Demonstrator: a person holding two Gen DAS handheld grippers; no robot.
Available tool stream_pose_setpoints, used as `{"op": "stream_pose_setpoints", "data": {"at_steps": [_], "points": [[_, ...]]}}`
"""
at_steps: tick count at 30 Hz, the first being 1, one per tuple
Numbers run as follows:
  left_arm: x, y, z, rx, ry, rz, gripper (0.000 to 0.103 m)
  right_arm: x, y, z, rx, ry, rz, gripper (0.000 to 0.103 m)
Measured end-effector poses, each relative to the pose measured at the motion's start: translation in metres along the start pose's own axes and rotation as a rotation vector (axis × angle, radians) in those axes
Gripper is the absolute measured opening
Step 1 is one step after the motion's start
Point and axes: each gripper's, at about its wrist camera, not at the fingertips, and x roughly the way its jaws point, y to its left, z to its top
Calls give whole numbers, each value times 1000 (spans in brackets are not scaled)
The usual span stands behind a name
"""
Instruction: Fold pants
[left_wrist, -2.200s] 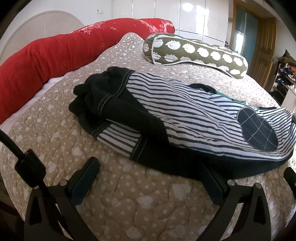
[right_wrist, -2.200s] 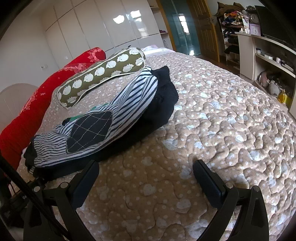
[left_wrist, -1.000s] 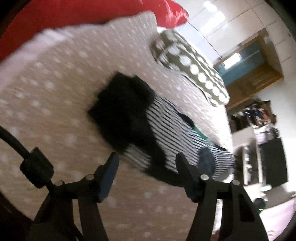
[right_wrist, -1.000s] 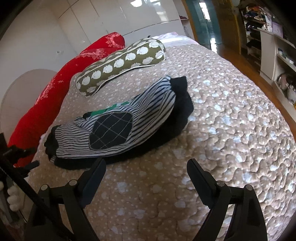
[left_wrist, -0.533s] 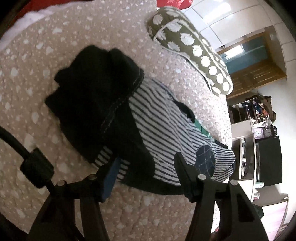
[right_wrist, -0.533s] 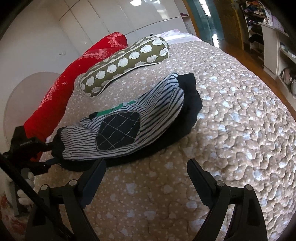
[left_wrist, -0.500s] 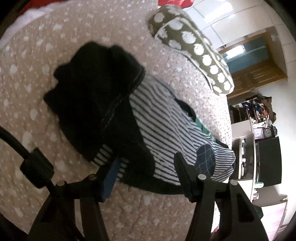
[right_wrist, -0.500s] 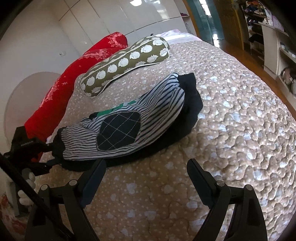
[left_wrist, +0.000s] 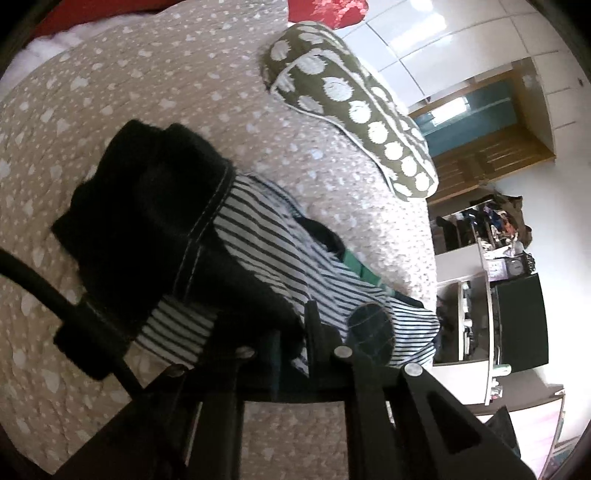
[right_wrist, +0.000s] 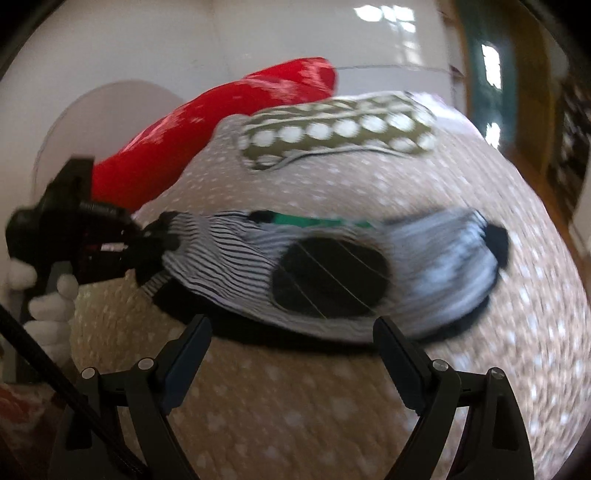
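The striped black-and-white pants (left_wrist: 266, 254) with a dark checked knee patch (right_wrist: 328, 282) lie bunched on the beige quilted bed (left_wrist: 110, 92). In the left wrist view my left gripper (left_wrist: 275, 334) has its jaws closed on the pants' dark near edge by the waistband. The right wrist view shows the left gripper (right_wrist: 147, 245) pinching the pants' left end. My right gripper (right_wrist: 291, 350) is open, its fingers just in front of the pants' near edge, holding nothing.
An olive bolster with white dots (left_wrist: 351, 107) (right_wrist: 340, 129) lies across the bed behind the pants. A red pillow (right_wrist: 229, 118) lines the headboard side. Shelves, a black screen (left_wrist: 521, 325) and a wooden door stand beyond the bed.
My left gripper has moved in and closed on the pants' near dark edge. My right gripper has swung closer to the pants, staying open.
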Motion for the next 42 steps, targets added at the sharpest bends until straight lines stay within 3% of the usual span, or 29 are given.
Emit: {"op": "stream_pose_setpoints", "data": {"at_steps": [5, 9, 12, 14, 16, 20, 23, 28, 30, 31, 32, 35, 39, 42], "points": [[0, 4, 0, -14, -5, -26, 11, 38, 26, 4, -124, 73, 18, 86], [-5, 7, -2, -23, -13, -53, 11, 54, 38, 6, -196, 88, -33, 78], [-8, 7, -3, -18, -19, -63, 11, 69, 35, 8, -234, 126, -69, 55], [-8, 6, -2, -13, -18, -64, 11, 71, 28, 11, -221, 152, -69, 14], [-9, 2, 3, 2, -22, -58, 11, 63, 19, 23, -179, 135, -51, 10], [1, -11, 26, 22, -22, -38, 11, 51, 5, 62, -146, 88, -44, 10], [11, -28, 49, 67, -44, 2, 11, 64, -4, 97, -156, 75, -85, 10], [28, -36, 87, 89, -46, 12, 11, 110, -25, 138, -106, 146, -99, 11], [29, -33, 98, 80, -34, -11, 12, 131, -43, 148, -44, 216, -84, 35], [27, -32, 104, 83, -15, -38, 13, 139, -53, 150, 10, 260, -64, 64], [25, -32, 107, 87, -1, -62, 16, 146, -65, 152, 70, 293, -34, 74], [9, -32, 109, 108, 4, -120, 24, 142, -97, 157, 221, 304, 32, 74], [-24, -22, 101, 86, -41, -135, 41, 99, -120, 158, 294, 191, -20, 74], [-45, -9, 89, 80, -89, -86, 42, 64, -137, 150, 343, 130, -52, 76]]}}
